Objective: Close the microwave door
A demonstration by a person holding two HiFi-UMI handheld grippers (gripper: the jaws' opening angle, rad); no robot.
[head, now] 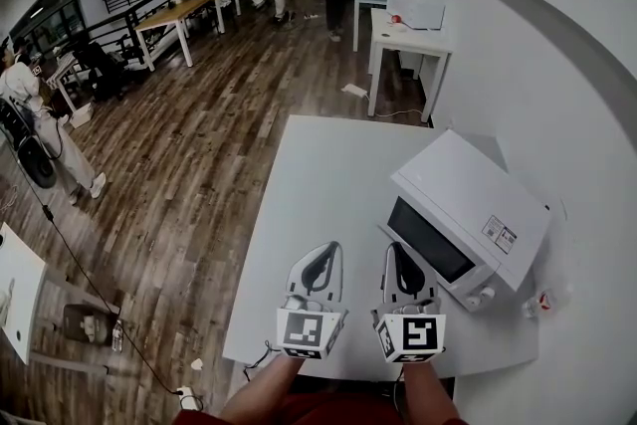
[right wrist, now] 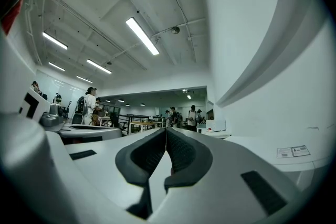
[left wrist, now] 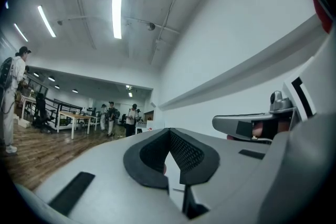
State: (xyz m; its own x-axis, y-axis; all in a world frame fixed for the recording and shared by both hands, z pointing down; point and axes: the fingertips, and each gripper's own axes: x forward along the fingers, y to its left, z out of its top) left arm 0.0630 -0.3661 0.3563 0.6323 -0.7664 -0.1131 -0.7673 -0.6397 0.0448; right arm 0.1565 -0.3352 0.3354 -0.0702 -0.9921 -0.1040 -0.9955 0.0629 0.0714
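Observation:
A white microwave [head: 468, 214] stands on the right part of the white table [head: 318, 204], against the wall. Its door with the dark window [head: 428, 240] lies flat against the body, and the knobs [head: 485, 294] sit at the near end. My left gripper [head: 323, 250] and right gripper [head: 396, 250] hover side by side over the table's front, both shut with nothing between them. The right one is just left of the microwave's front. In the left gripper view the jaws [left wrist: 169, 131] meet at their tips; in the right gripper view the jaws [right wrist: 166, 130] do too, with the microwave [right wrist: 286, 150] at the right.
The white wall [head: 557, 95] runs along the table's right side. A small red and white item [head: 542, 302] lies behind the microwave's near end. A second white table [head: 408, 40] stands farther along the wall. Several people stand on the wooden floor [head: 199, 144] to the left and far back.

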